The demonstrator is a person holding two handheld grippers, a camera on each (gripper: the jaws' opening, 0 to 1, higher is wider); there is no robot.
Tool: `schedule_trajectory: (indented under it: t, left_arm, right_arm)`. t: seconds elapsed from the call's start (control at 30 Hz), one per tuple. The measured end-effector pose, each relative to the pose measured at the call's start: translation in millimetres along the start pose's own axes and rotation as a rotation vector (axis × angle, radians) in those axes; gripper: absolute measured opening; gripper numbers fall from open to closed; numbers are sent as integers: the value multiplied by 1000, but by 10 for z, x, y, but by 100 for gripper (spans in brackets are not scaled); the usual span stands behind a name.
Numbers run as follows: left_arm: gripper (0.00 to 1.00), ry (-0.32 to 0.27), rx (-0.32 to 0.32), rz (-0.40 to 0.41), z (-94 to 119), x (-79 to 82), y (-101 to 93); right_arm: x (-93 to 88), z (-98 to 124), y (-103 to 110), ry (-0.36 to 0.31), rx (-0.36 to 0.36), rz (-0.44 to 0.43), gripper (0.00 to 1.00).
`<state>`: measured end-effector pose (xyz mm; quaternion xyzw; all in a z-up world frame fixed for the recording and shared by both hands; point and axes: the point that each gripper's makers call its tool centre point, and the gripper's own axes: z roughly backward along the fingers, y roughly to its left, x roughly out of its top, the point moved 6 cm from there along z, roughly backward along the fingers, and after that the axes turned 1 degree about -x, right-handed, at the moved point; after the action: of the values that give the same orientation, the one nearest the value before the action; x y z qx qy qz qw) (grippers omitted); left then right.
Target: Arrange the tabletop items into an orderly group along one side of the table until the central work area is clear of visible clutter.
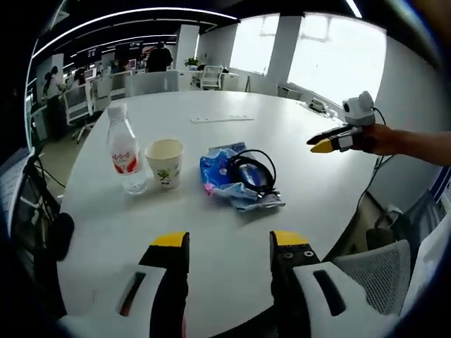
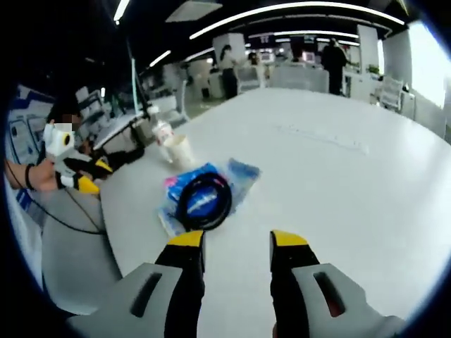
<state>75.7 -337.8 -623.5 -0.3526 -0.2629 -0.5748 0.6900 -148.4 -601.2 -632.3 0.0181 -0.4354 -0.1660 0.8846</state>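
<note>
On the round white table stand a clear water bottle with a red label and a paper cup side by side. To their right lies a blue plastic packet with a coiled black cable on top. My left gripper is open over the near table edge, short of the packet. My right gripper is open too, just short of the packet and the cable. The cup and bottle sit beyond. Each gripper shows in the other's view: the right gripper, the left gripper.
A thin white strip lies on the far part of the table. A mesh office chair stands at the table's right edge. Desks, chairs and people fill the office behind; cables hang near the table's left side.
</note>
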Motion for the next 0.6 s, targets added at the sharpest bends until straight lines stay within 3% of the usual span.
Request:
schedule_trajectory:
  t: [0.37, 0.6]
  left_arm:
    - [46, 2, 16, 13, 4, 11, 79]
    - [47, 4, 24, 19, 15, 16, 112]
  right_arm:
    - [-110, -52, 48, 12, 9, -43, 35]
    - [-67, -272, 164, 21, 45, -60, 34]
